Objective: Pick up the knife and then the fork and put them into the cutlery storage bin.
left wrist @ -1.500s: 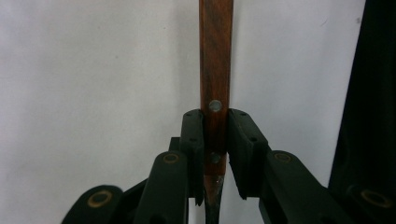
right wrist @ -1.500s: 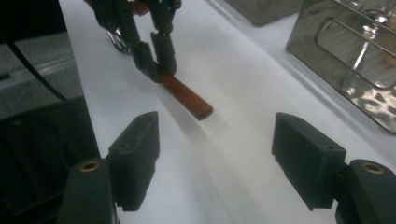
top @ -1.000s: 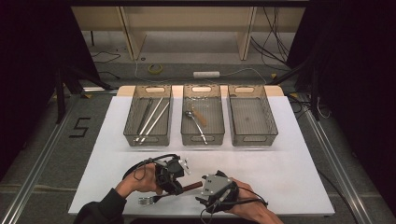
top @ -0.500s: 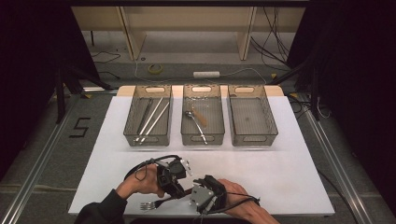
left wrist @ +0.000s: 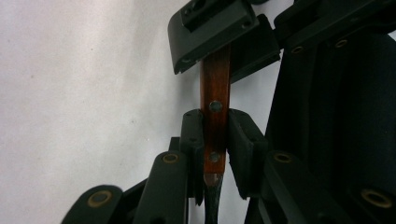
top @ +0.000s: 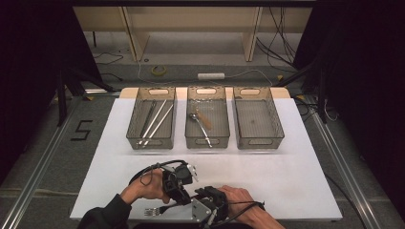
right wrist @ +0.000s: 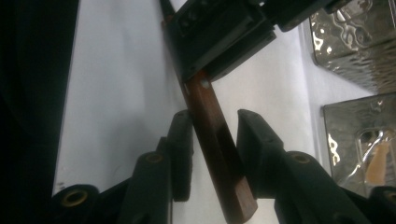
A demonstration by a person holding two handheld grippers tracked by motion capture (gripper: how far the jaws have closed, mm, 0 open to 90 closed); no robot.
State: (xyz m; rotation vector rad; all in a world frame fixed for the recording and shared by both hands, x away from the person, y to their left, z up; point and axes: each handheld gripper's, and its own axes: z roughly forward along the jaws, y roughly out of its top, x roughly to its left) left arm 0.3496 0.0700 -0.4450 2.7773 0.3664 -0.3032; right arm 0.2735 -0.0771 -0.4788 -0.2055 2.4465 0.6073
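A fork [top: 154,210] with a red-brown wooden handle [left wrist: 215,84] lies low over the white table near its front edge, tines to the left. My left gripper [left wrist: 215,128] is shut on the riveted handle. My right gripper [right wrist: 215,128] faces it from the other end, and its jaws have just been closing around the handle's free end [right wrist: 219,158]. One pad touches the wood and a thin gap still shows at the other. In the high view the left gripper [top: 183,196] and the right gripper [top: 198,195] meet tip to tip.
Three clear trays stand in a row at the back of the table [top: 296,181]. The left tray [top: 131,125] holds long metal utensils, the middle tray [top: 189,125] a spoon and a wooden piece, and the right tray [top: 239,125] nothing. Cables trail from both grippers.
The right hand has moved left and toward the near edge, up to the left gripper. Its jaws have narrowed around the fork's handle. The left gripper has stayed put with the fork.
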